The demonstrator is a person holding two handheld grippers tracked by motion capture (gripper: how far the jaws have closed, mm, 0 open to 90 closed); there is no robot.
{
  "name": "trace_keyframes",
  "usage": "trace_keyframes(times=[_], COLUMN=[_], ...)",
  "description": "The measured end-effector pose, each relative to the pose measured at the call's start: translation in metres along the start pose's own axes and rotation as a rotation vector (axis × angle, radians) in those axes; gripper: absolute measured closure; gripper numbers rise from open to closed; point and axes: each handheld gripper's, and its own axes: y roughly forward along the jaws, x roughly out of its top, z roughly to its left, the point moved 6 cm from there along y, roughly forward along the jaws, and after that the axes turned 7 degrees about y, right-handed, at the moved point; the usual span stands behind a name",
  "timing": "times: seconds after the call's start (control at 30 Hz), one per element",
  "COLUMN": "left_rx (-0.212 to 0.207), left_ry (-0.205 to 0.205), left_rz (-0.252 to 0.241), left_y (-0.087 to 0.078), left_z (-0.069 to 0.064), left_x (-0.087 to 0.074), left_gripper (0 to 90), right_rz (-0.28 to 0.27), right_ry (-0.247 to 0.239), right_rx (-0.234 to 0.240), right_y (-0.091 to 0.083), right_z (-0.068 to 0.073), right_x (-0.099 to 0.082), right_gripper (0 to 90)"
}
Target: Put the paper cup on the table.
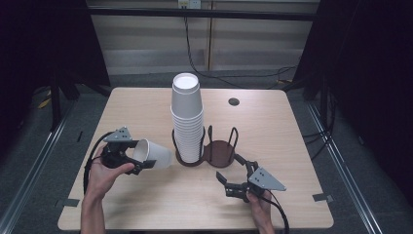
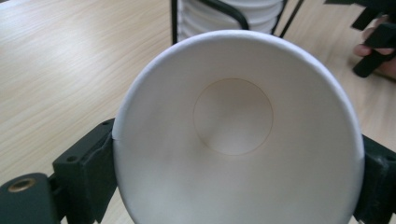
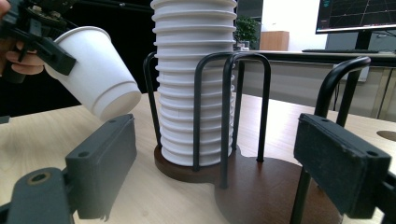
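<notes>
A pale wooden worktop (image 1: 146,204) stands in a dark-curtained room. The tall stack of white paper cups (image 1: 186,117) is kept upright in the dark wire two-bay holder (image 1: 219,152). One white paper cup (image 1: 153,154) is held tilted, off the worktop, left of the stack, clamped at the rim by the left tool (image 1: 138,160). The right tool (image 1: 224,184) is held open and empty, facing the free bay.

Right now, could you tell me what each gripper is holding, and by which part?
The left gripper holds a single white paper cup by its rim end, fingers on opposite sides. The right gripper holds nothing.
</notes>
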Motion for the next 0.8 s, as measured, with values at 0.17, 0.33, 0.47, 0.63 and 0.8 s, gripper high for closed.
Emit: trace_keyframes(times=[0.17, 0.33, 0.47, 0.63, 0.8], left_rx=[0.025, 0.043, 0.063, 0.082, 0.085], left_ry=[-0.008, -0.013, -0.001, 0.029, 0.045], left_rz=[0.024, 0.062, 0.101, 0.154, 0.217], left_y=[-0.002, -0.002, -0.004, -0.004, 0.001], left_z=[0.009, 0.018, 0.029, 0.038, 0.044], left_x=[0.004, 0.004, 0.007, 0.007, 0.006], left_gripper=[8.2, 8.1, 8.0, 7.8, 7.6], right_rz=[-0.003, 0.001, -0.001, -0.002, -0.003], right_ry=[-0.008, -0.001, -0.002, -0.003, -0.003], right_rx=[-0.002, -0.002, -0.002, -0.004, -0.008], right_y=[0.000, 0.000, 0.000, 0.000, 0.000], right_z=[0.001, 0.000, 0.000, 0.000, 0.000], right_x=[0.000, 0.000, 0.000, 0.000, 0.000], right_gripper=[13.3, 13.6, 13.6, 13.6, 13.1])
